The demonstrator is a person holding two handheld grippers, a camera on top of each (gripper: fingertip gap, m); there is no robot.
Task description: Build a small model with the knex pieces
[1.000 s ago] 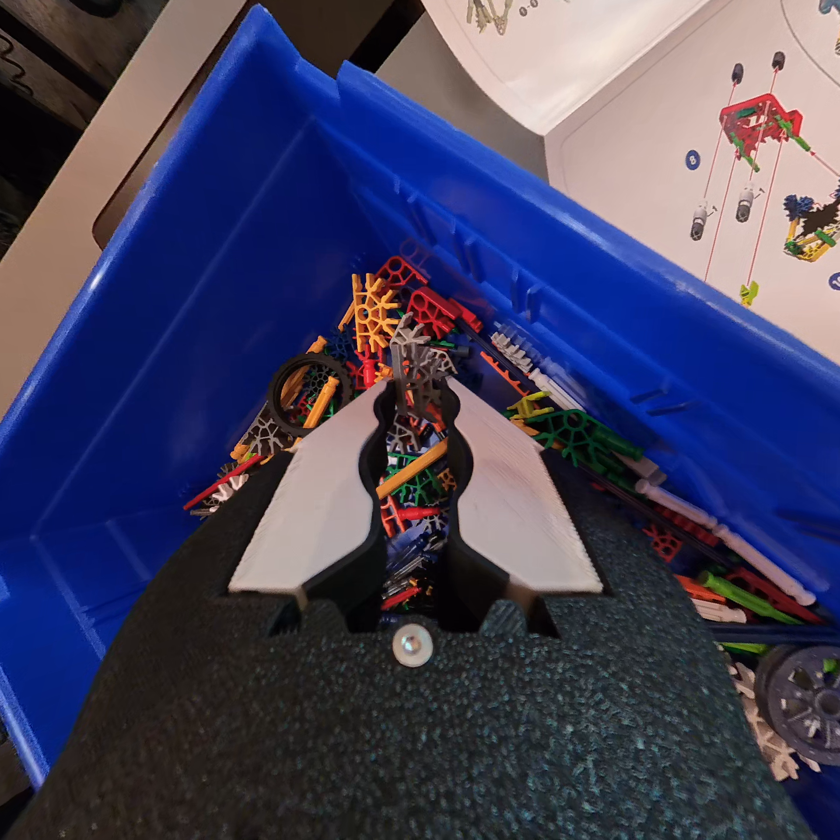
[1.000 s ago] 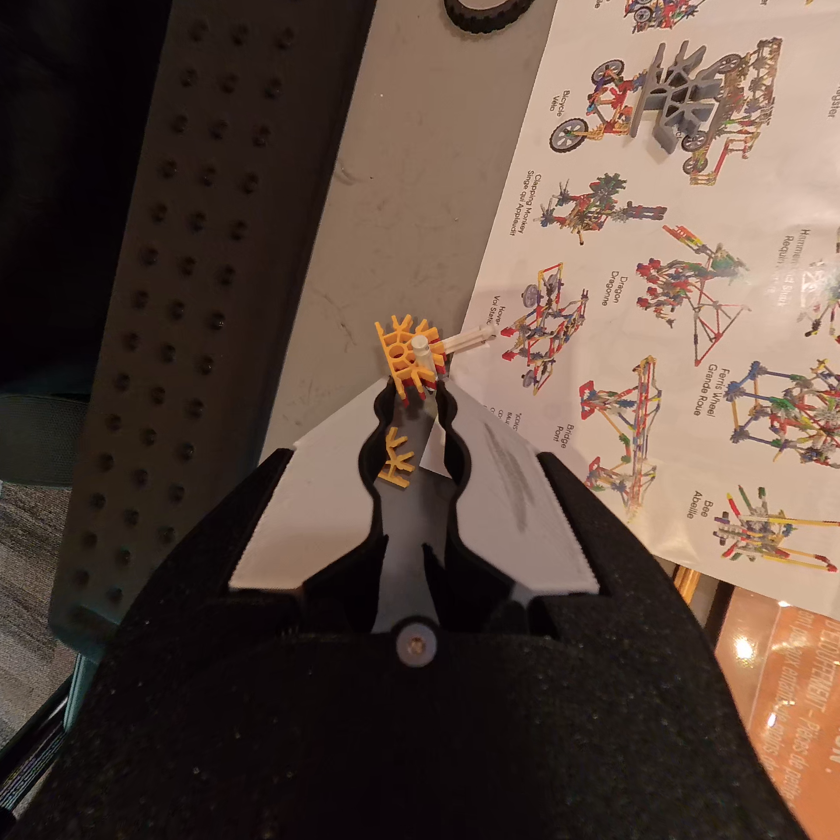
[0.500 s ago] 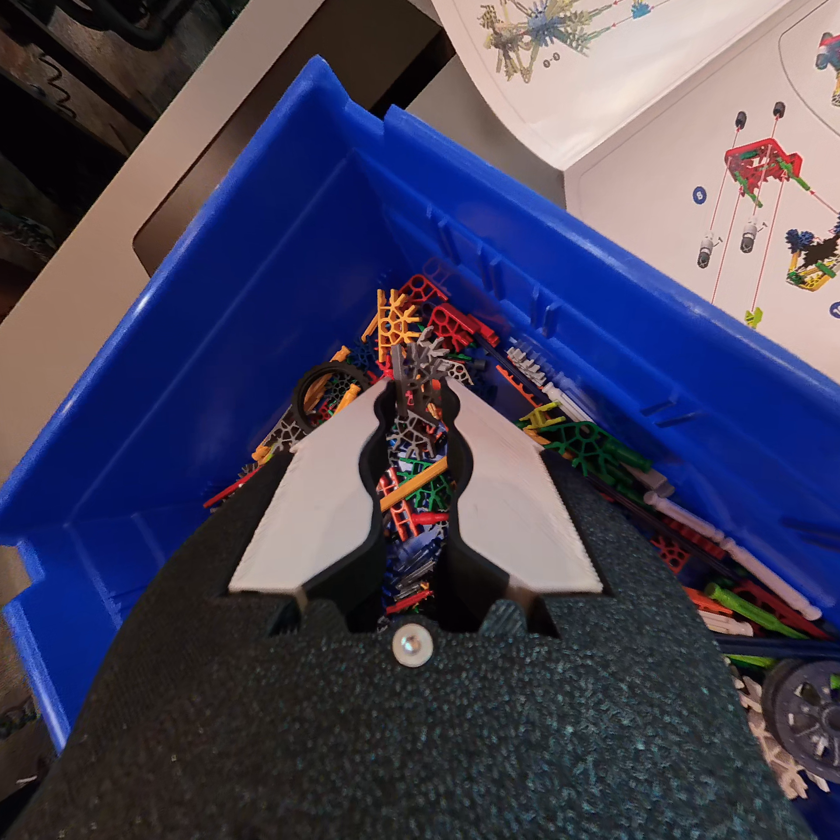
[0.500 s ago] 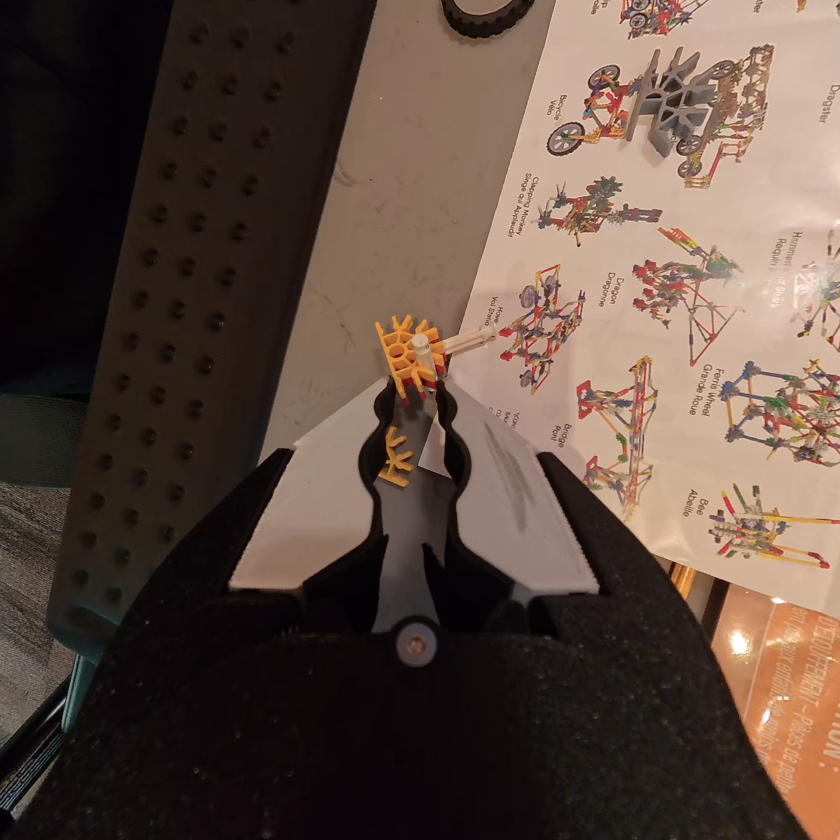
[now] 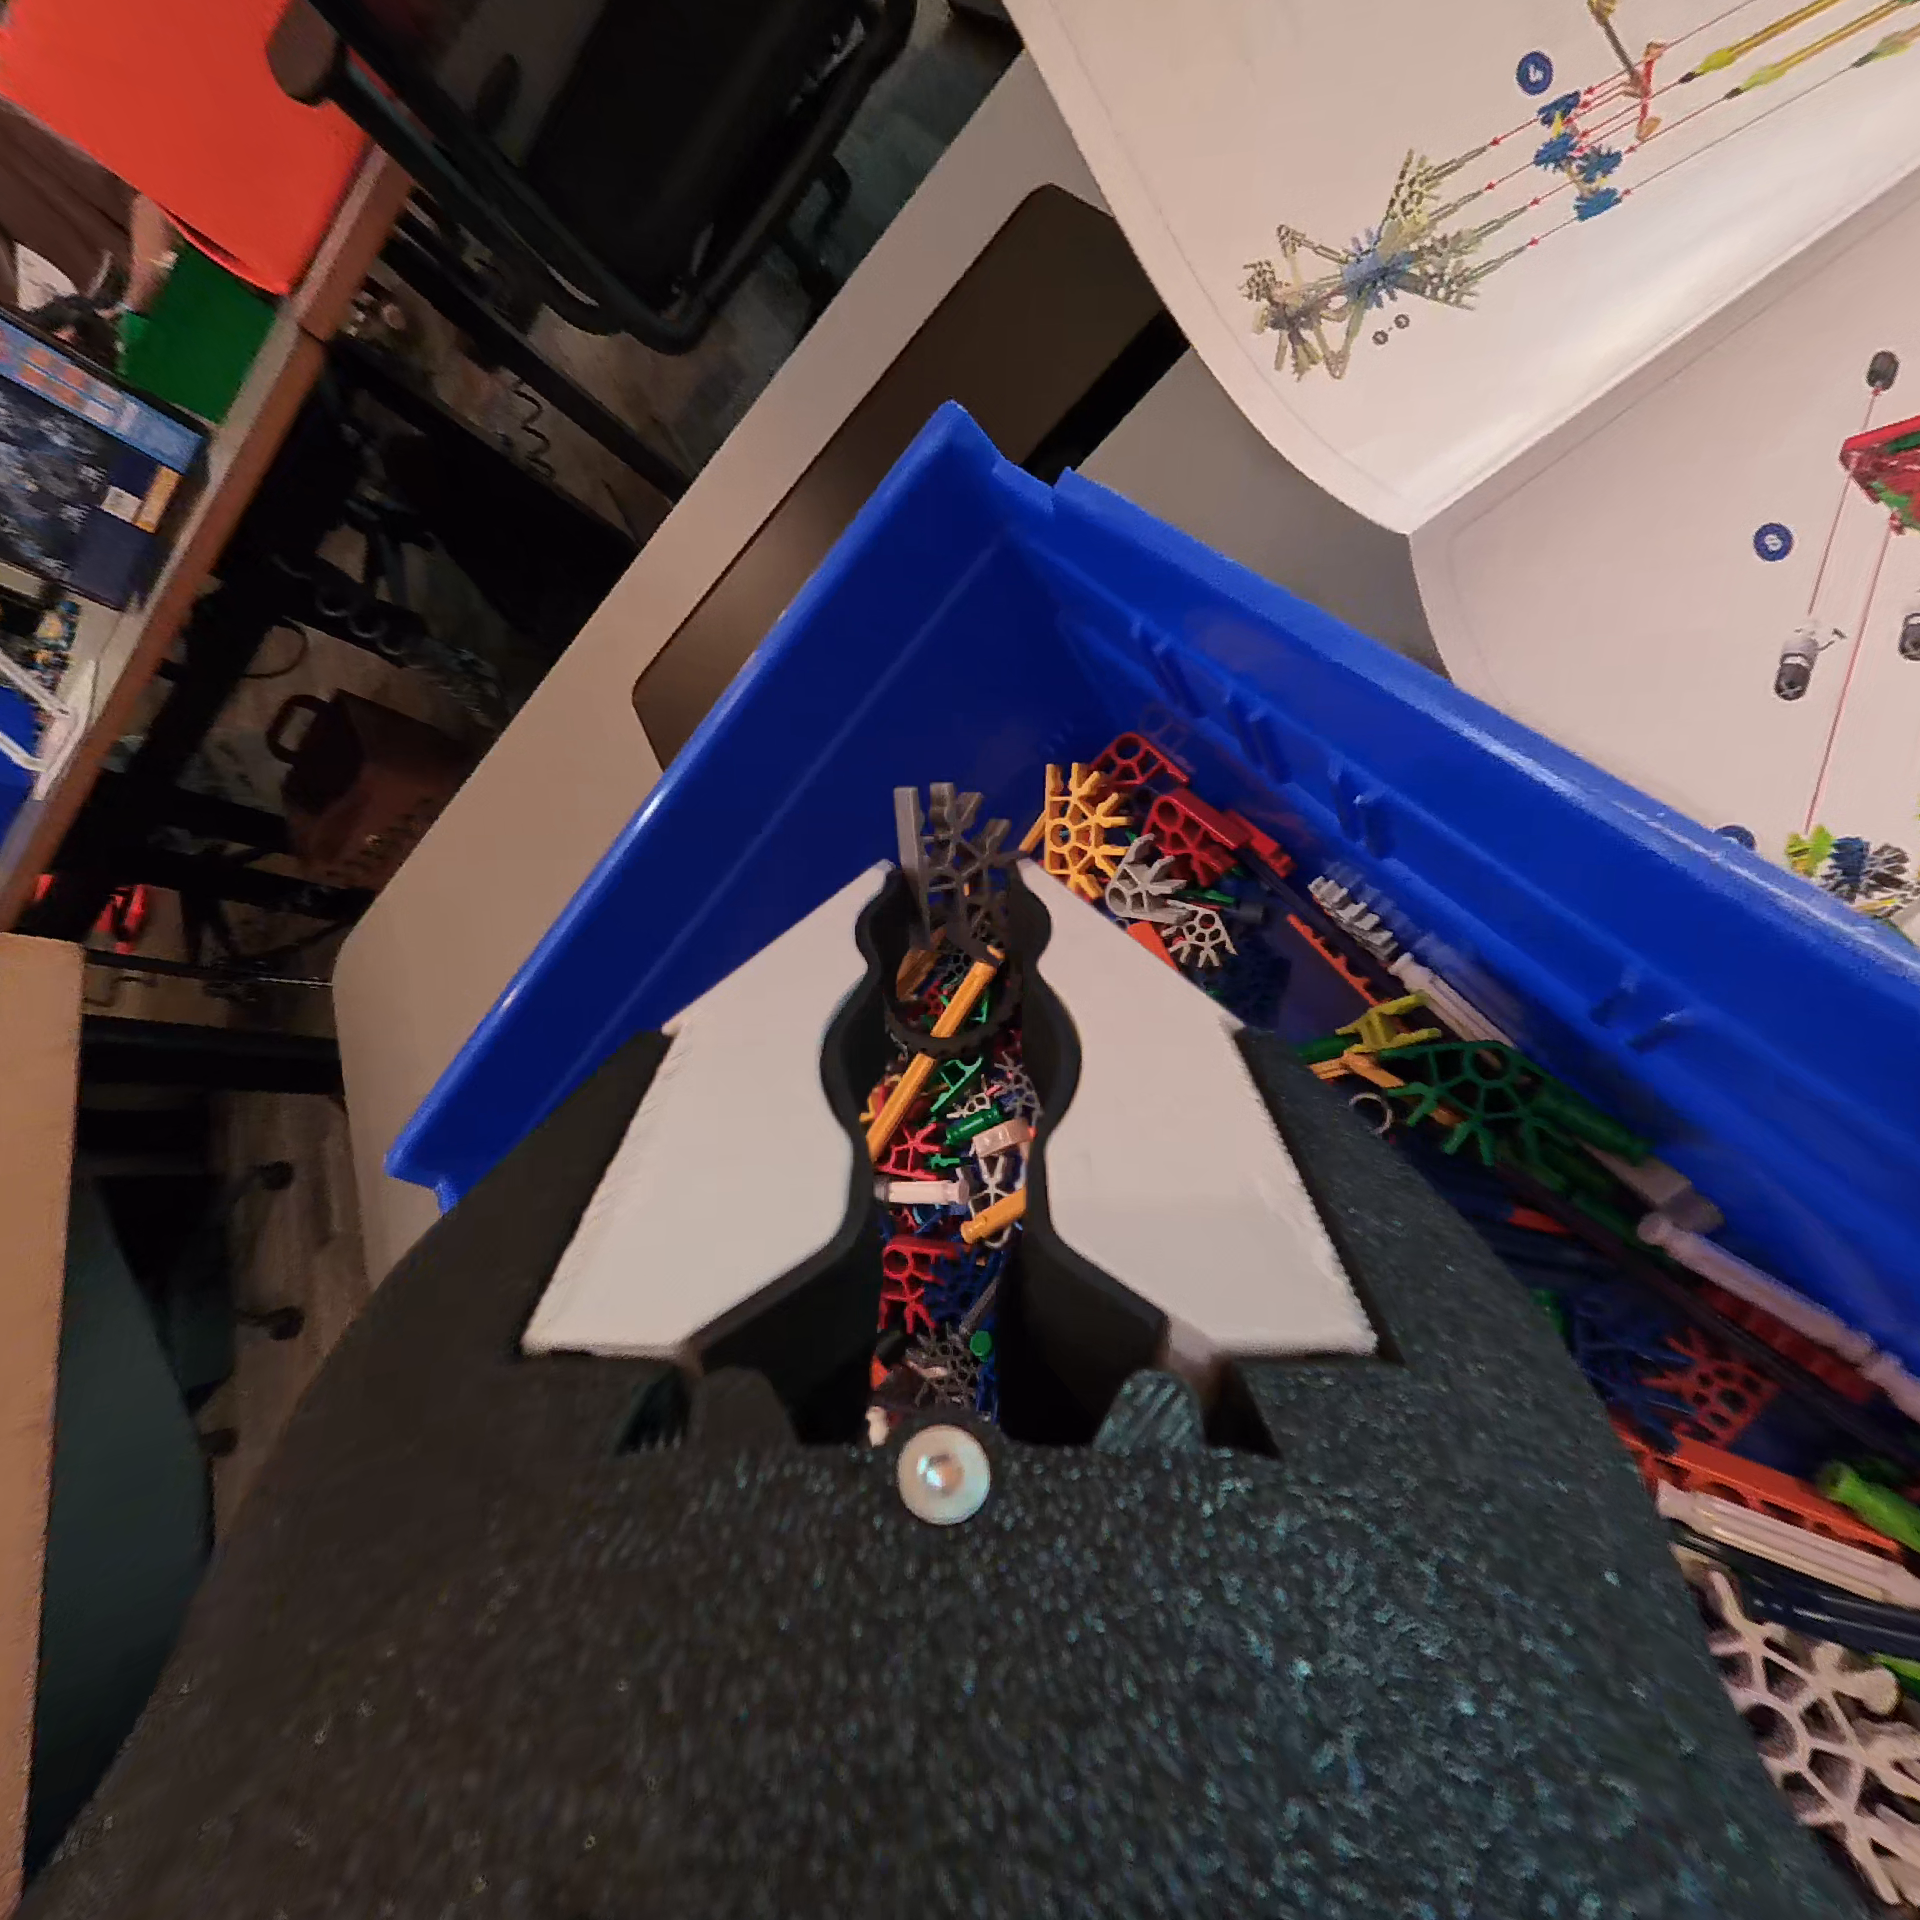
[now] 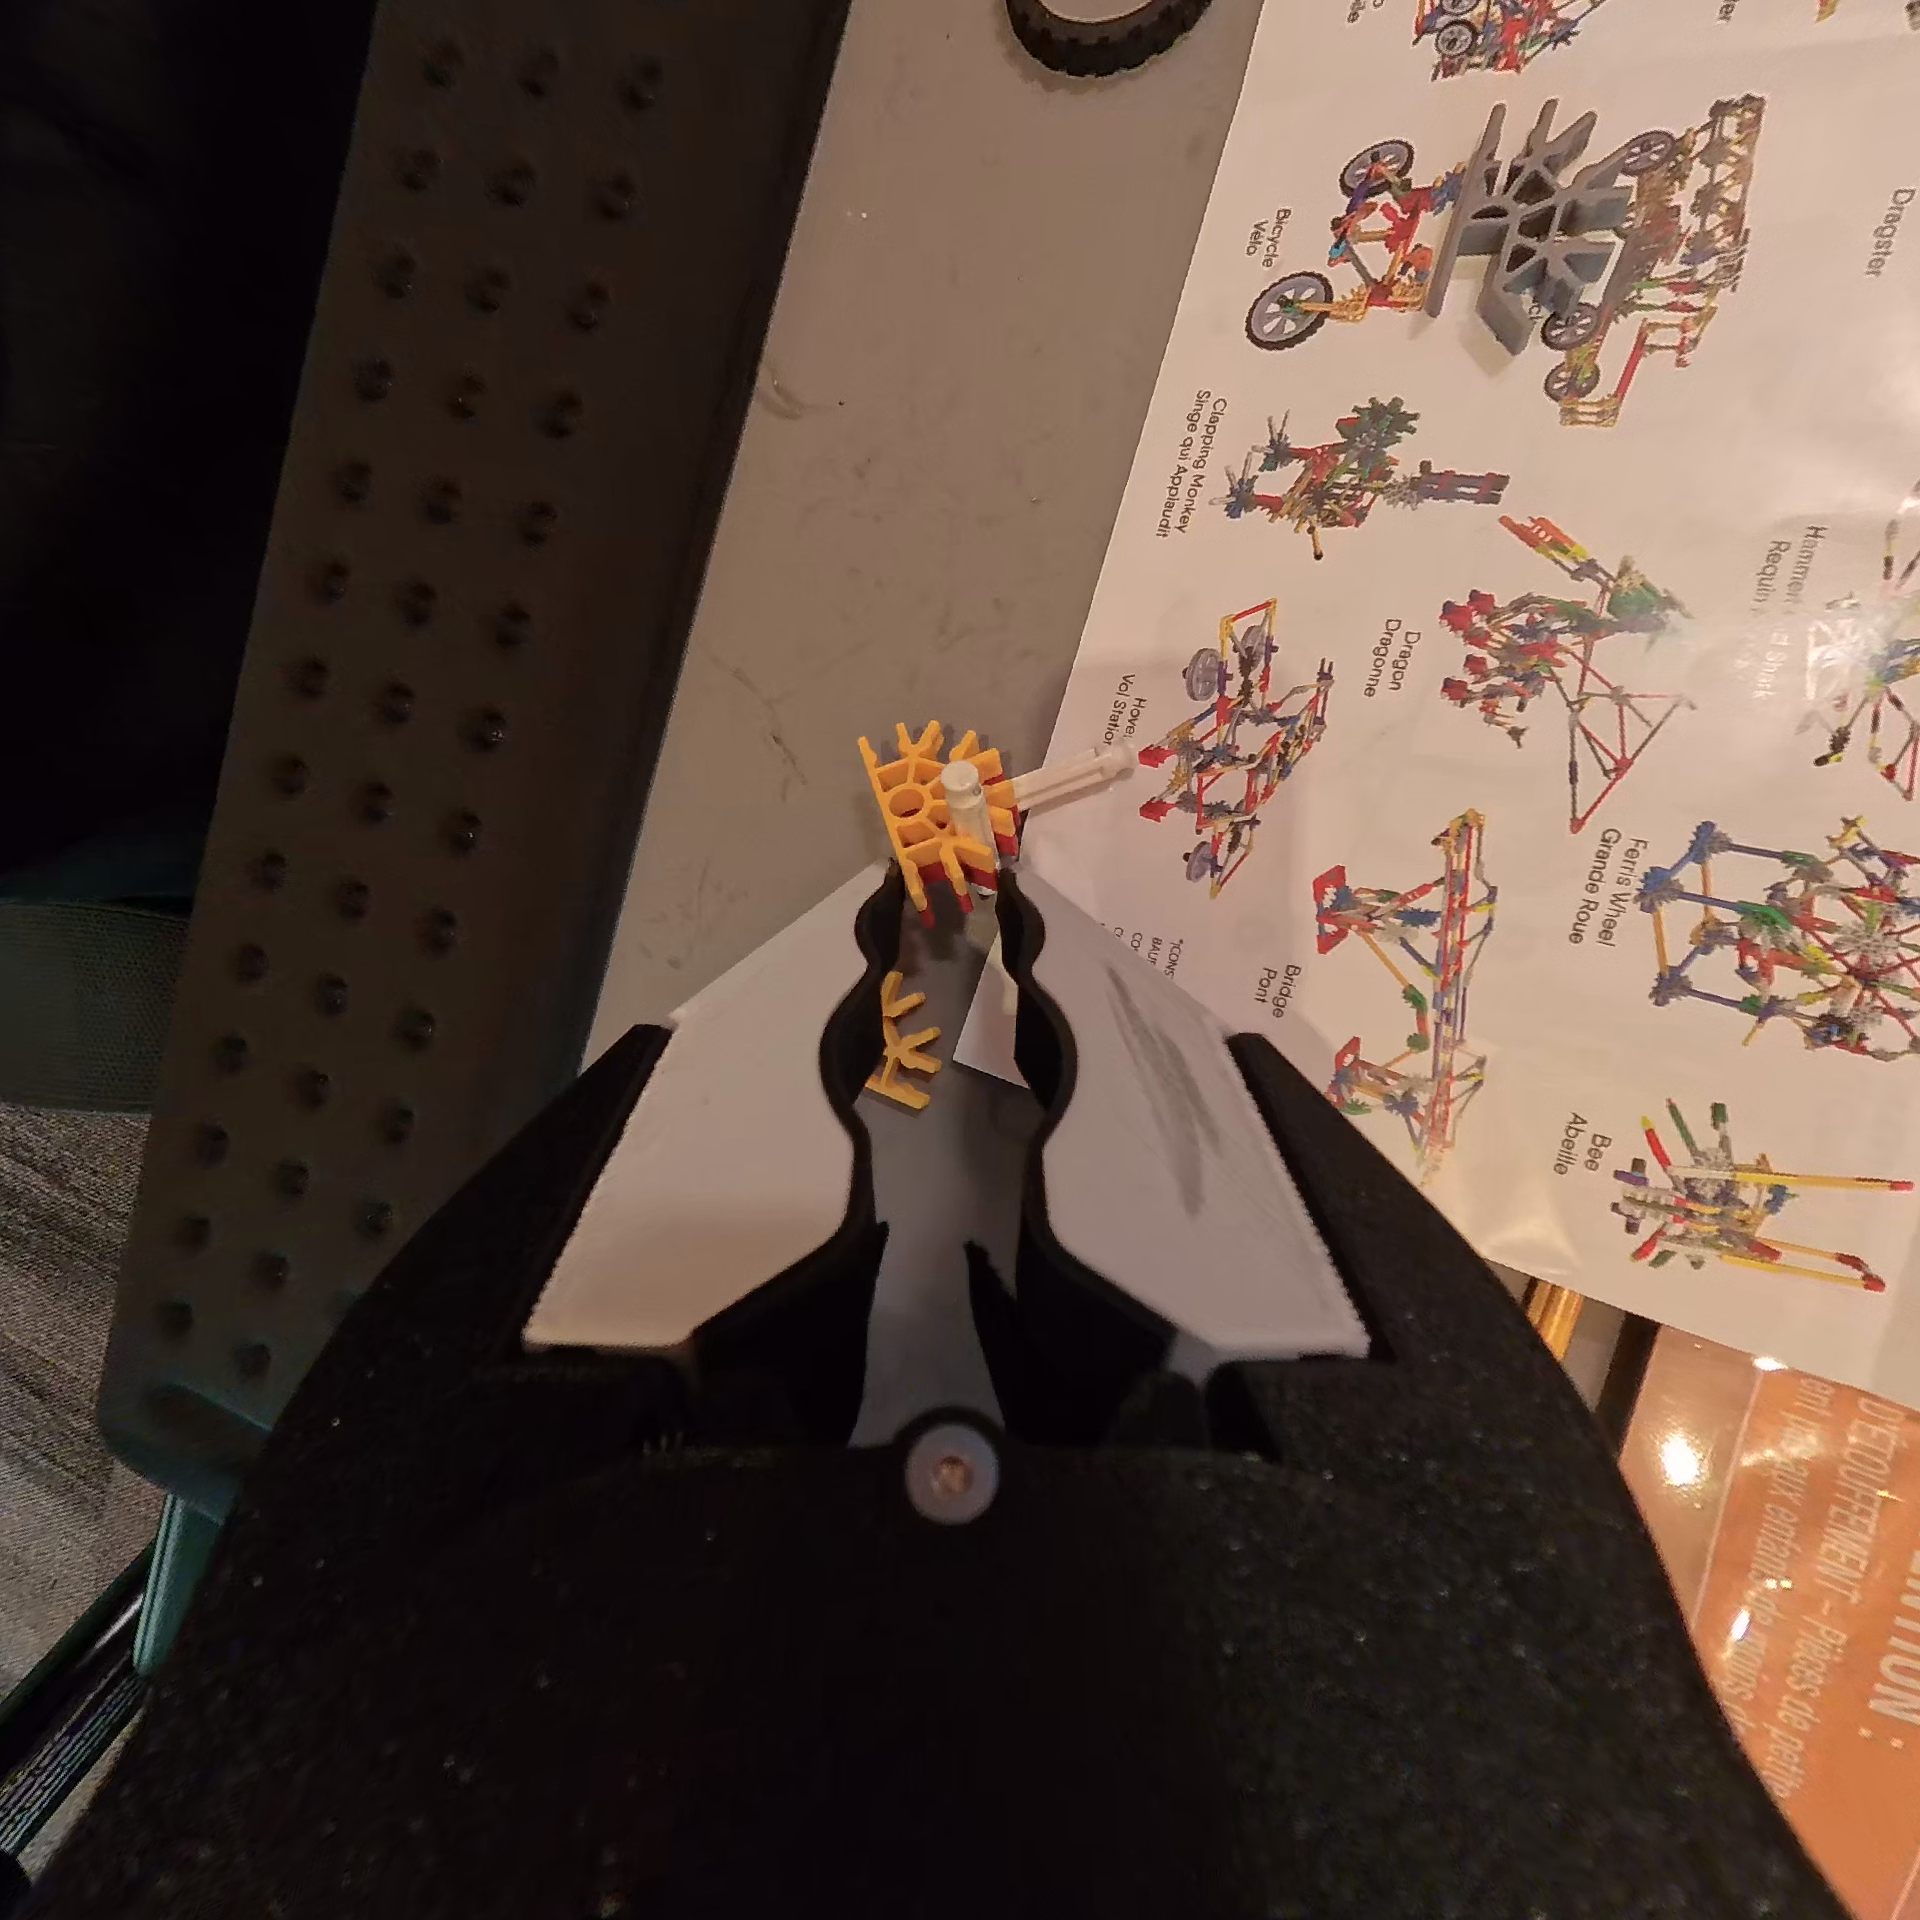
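Observation:
My left gripper (image 5: pixel 956 883) is shut on a grey snowflake-shaped connector (image 5: pixel 951 847) and holds it above a blue bin (image 5: pixel 790 790) filled with several coloured construction-toy rods and connectors (image 5: pixel 1455 1101). My right gripper (image 6: pixel 940 883) is shut on a small assembly of yellow connectors with white rods (image 6: pixel 935 810), held above the grey table (image 6: pixel 935 468) beside a printed sheet of model pictures (image 6: pixel 1558 675). A loose yellow connector (image 6: pixel 904 1055) lies on the table under the right jaws.
An instruction sheet (image 5: pixel 1558 260) lies beyond the blue bin. A black tyre (image 6: pixel 1101 31) sits at the far edge of the table. A grey connector (image 6: pixel 1527 223) rests on the printed sheet. A dark studded panel (image 6: pixel 416 623) runs along the table's left side. The grippers' ends are close to 50 cm from one another.
My left gripper has lifted up and back out of the bin with the grey connector in it. The right gripper and its yellow assembly have barely moved.

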